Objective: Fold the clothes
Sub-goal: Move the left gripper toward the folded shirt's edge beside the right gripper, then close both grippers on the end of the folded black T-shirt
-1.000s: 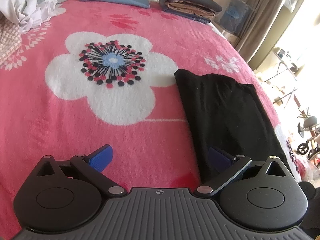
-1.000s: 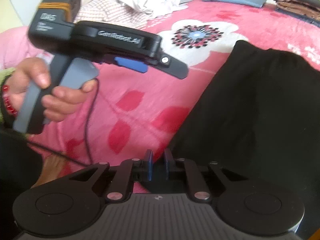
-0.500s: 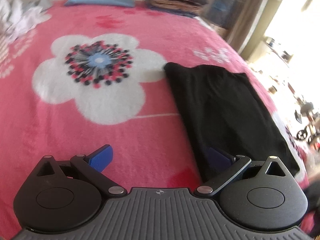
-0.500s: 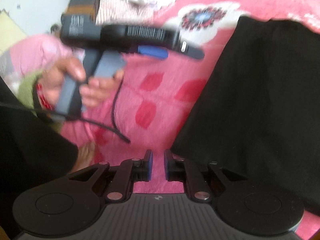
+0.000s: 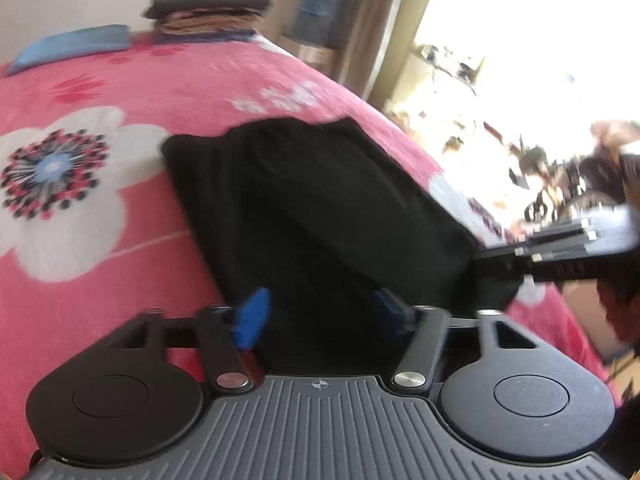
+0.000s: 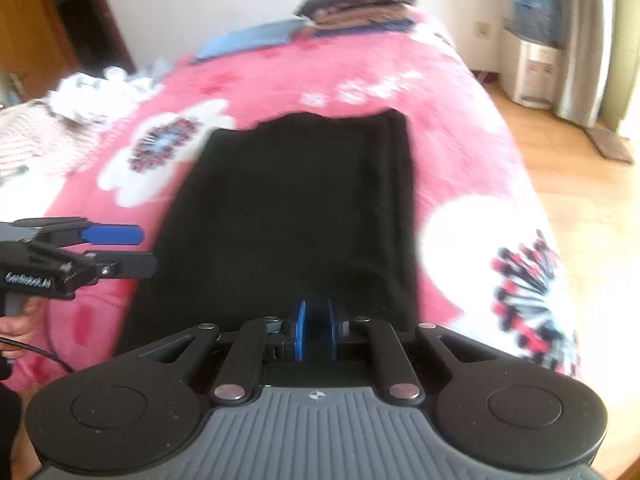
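Left wrist view, claw: the left gripper (image 5: 318, 314) fills the bottom of the frame, its blue fingers (image 5: 252, 318) spread wide apart, holding nothing.
Left wrist view, garment: a black garment (image 5: 312, 216) lies flat in the centre of the frame on a pink floral blanket (image 5: 120, 272); its near edge sits between the spread fingers.
Left wrist view, background: a stack of folded clothes (image 5: 208, 10) at upper centre, a blue folded item (image 5: 72, 46) at upper left.
Left wrist view, writing: none readable.
Right wrist view, claw: the right gripper (image 6: 316, 330) at lower centre has its blue pads close together with a narrow gap; whether cloth is pinched cannot be told.
Right wrist view, garment: black, centre of frame, reaching down to the pads.
Right wrist view, left edge: the other gripper, lettering too blurred to read.
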